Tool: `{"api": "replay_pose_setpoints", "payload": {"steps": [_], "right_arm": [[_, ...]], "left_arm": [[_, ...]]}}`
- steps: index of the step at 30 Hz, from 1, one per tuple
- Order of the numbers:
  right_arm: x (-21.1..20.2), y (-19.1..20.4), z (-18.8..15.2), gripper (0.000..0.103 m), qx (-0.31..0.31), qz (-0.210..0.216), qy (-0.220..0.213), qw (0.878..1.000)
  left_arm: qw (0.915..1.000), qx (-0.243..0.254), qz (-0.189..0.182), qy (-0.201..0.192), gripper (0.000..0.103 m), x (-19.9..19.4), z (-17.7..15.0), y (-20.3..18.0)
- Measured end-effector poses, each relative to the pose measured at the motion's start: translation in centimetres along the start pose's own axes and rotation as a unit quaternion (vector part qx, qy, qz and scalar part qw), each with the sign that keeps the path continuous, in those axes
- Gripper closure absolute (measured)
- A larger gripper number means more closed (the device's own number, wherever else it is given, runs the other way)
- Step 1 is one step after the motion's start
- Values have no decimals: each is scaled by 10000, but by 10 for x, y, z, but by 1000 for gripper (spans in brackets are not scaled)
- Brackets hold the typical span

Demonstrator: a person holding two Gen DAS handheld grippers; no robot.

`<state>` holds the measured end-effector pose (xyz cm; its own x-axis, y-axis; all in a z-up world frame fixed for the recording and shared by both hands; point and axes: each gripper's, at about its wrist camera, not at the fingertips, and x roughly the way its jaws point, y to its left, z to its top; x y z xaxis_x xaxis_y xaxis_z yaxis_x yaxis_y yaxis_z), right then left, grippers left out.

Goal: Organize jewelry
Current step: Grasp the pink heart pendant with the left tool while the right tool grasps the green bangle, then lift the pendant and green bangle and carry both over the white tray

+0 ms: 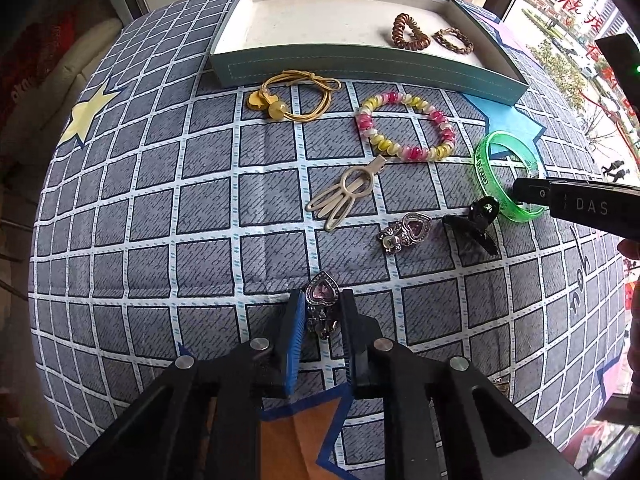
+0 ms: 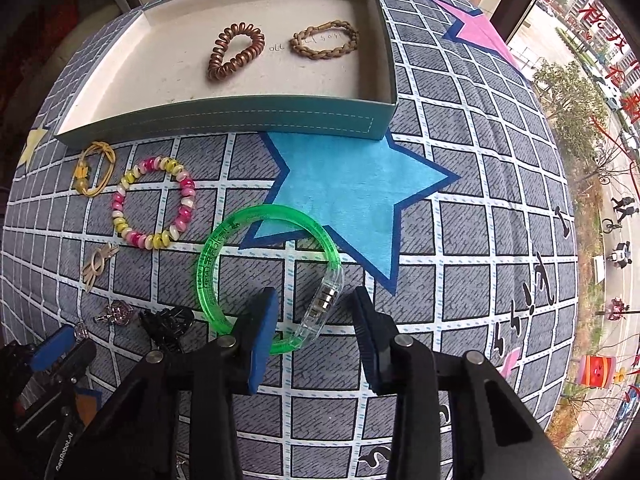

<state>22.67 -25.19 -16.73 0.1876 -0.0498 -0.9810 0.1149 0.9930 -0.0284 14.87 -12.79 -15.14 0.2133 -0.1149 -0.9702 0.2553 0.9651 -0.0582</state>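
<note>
Left gripper (image 1: 322, 312) pinches a heart brooch (image 1: 322, 295); right gripper (image 2: 314, 312), jaws spread, straddles the green bangle (image 2: 208, 272). Next: squeeze, carry both up to the tray (image 2: 240, 114).

I saw a grey cloth (image 1: 160, 200) checked with white lines spread over the whole work surface. Stars were printed on it: a pale yellow star (image 1: 86, 114) at the far left, a large blue star (image 2: 360, 188) near the middle, a pink star (image 2: 480, 32) toward the far right corner and an orange star (image 1: 296, 432) at the near edge. Black handwritten marks (image 2: 540, 284) ran along the cloth's right side. Beyond it stood a window (image 2: 592, 160) with red characters (image 2: 624, 68) on the glass. Outside were trees (image 2: 568, 84), a road, a figure on foot (image 2: 622, 208) and a scooter rider (image 2: 620, 258).
</note>
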Motion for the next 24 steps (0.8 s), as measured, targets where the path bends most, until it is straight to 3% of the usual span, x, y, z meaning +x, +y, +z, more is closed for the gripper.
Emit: {"api": "replay_pose_setpoints", "payload": {"steps": [5,8,11,18,24], "right_arm": [[-7,0,-5,64,-21,4,1,10000],[-12,-7,-9,82,-36,46,-26,10000],[-12,-15,-9,92,20,116,-34,9999],[-17,-36,-11,92,218,551,-9,9982],[-36,-53,-2,92,292,787,-146,9964]], "left_arm": [[9990,-376,-244,26,73,-5,5,4],[9985,-465,-297,35,73,-6,8,4],[9982,-474,-354,25,73,-6,12,6],[9979,-476,-423,-73,73,-14,25,11],[9975,-463,-471,-246,73,-23,56,33]]}}
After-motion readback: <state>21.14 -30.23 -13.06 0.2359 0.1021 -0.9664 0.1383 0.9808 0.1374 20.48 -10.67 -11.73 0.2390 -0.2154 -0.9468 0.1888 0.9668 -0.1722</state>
